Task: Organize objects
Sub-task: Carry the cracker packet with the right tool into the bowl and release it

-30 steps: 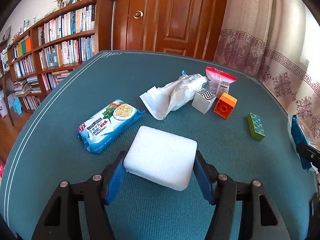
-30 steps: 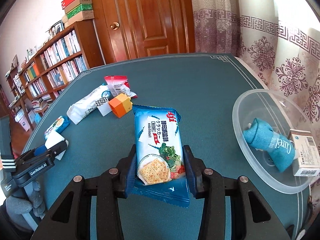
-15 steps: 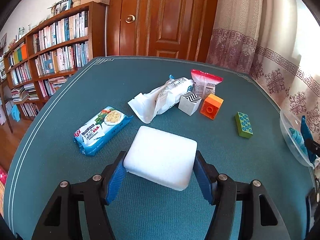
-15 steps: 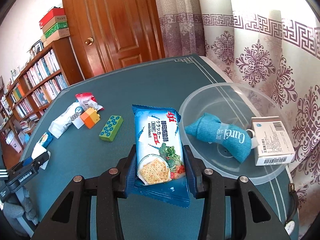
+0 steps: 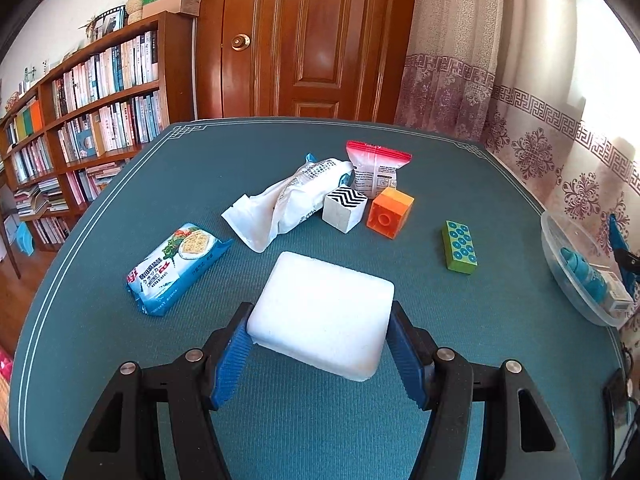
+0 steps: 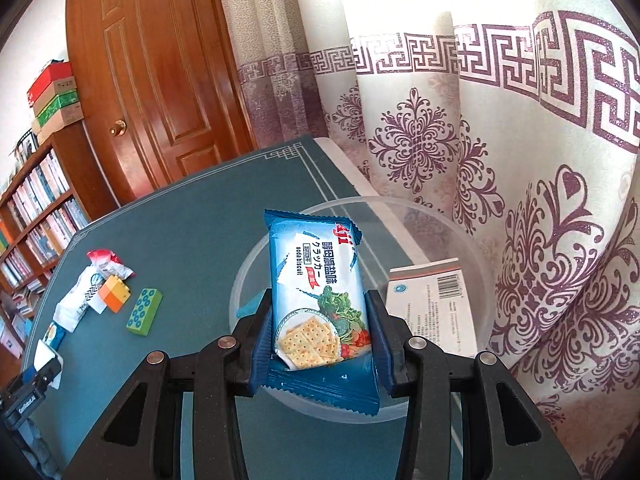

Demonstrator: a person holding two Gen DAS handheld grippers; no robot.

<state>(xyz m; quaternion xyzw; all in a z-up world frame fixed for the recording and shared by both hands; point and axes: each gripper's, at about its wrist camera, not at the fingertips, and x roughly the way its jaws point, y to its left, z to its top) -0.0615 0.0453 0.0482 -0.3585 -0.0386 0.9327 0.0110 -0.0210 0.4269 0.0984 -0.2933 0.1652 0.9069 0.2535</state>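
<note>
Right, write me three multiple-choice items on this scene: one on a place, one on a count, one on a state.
1. Where is the cracker packet held by the right tool?
A. Flat on the table
B. Over the clear bowl
C. On the bookshelf

2. How many toy blocks stand on the table?
A. One
B. Three
C. Five

3. What is the left tool doing?
A. Shut on the white sponge
B. Open and bare
C. Shut on a blue towel

Answers:
1 B, the packet hangs in front of the bowl's rim.
2 B, the zigzag cube, orange block and green block.
3 A, both blue pads press the sponge's sides.
</note>
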